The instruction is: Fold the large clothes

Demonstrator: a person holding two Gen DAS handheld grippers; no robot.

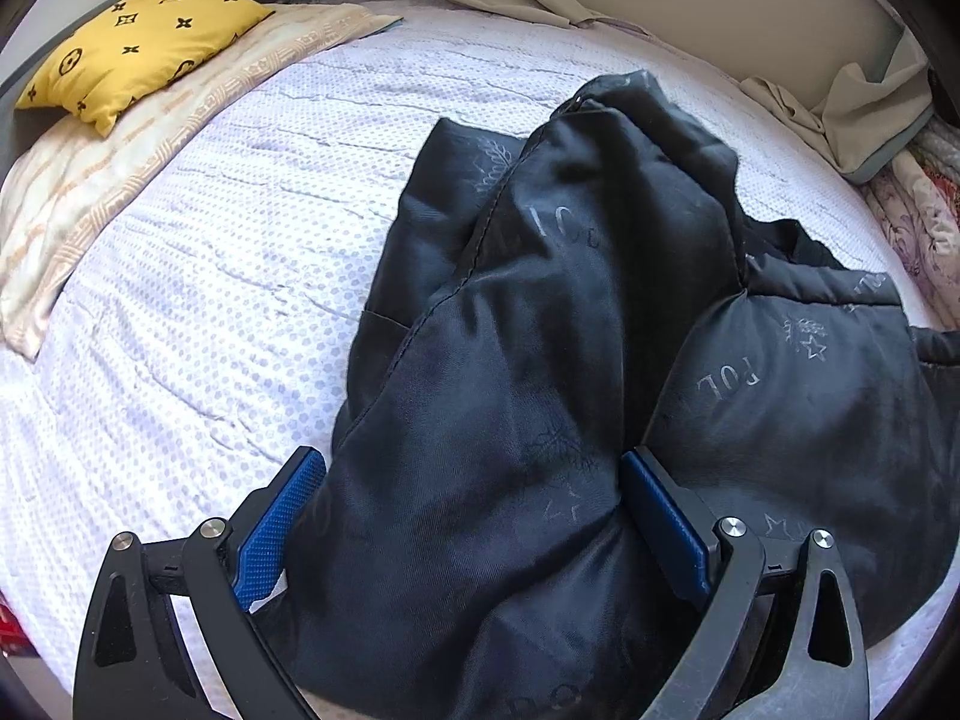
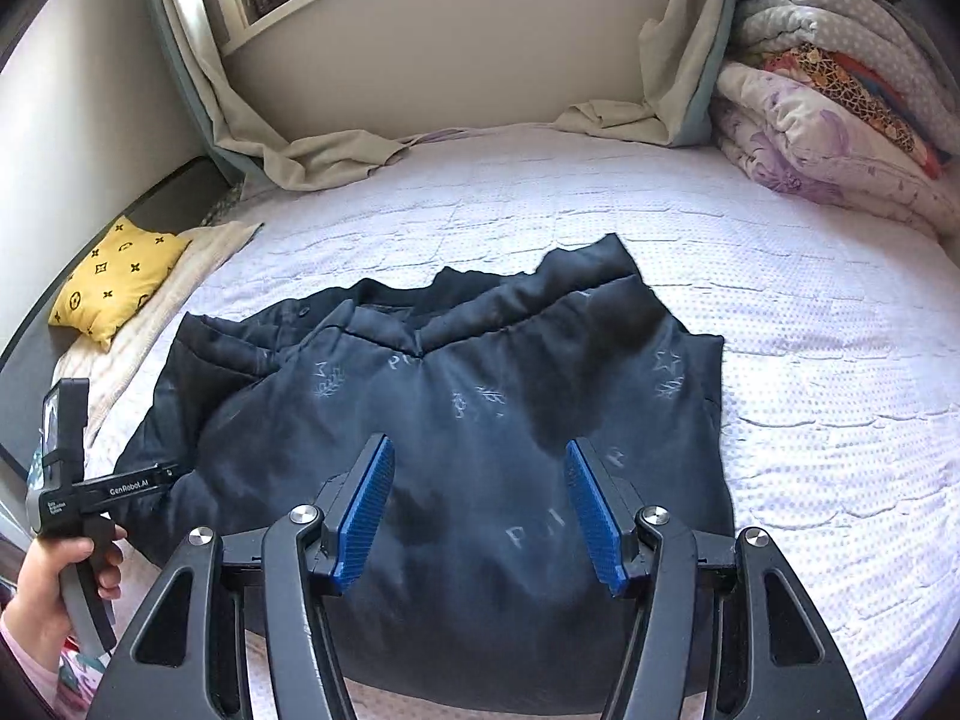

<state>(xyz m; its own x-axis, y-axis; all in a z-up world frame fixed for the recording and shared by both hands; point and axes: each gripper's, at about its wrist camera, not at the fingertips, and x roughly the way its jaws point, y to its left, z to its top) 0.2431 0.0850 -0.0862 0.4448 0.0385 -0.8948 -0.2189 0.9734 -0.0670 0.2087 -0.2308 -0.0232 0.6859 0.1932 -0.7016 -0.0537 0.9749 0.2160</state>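
1. Blue ribbed pads of the left gripper (image 1: pixel 474 510) are sitting nearest the left wrist camera, wide apart, with a thick bunched fold of the dark jacket (image 1: pixel 540 360) filling the gap between them; the far-side pad is lying against the fabric, but I cannot tell whether the jaws are truly clamping it.
2. Jaws of the right gripper (image 2: pixel 480 510) are standing apart above the jacket's (image 2: pixel 456 420) near half, with nothing between the pads but the cloth lying below.
3. Pale woven lettering is showing on the jacket's lining: "POL" can be read in the left wrist view, and partial letters beginning with "P" in the right wrist view, alongside star and leaf-sprig motifs.
4. Spread on the white quilted bed cover (image 2: pixel 780 360), the jacket is lying near the near edge, its collar end pointing far.
5. A person's hand (image 2: pixel 54 576) is gripping the left tool's handle at the near left; "GenRobot.AI" is printed on its black body.
6. A yellow cushion (image 1: pixel 138 42) with black monogram-style symbols is resting on a striped cloth (image 1: pixel 150 144) at the far left.
7. Folded quilts (image 2: pixel 840 120) are stacked at the far right, beside a beige curtain (image 2: pixel 660 90).
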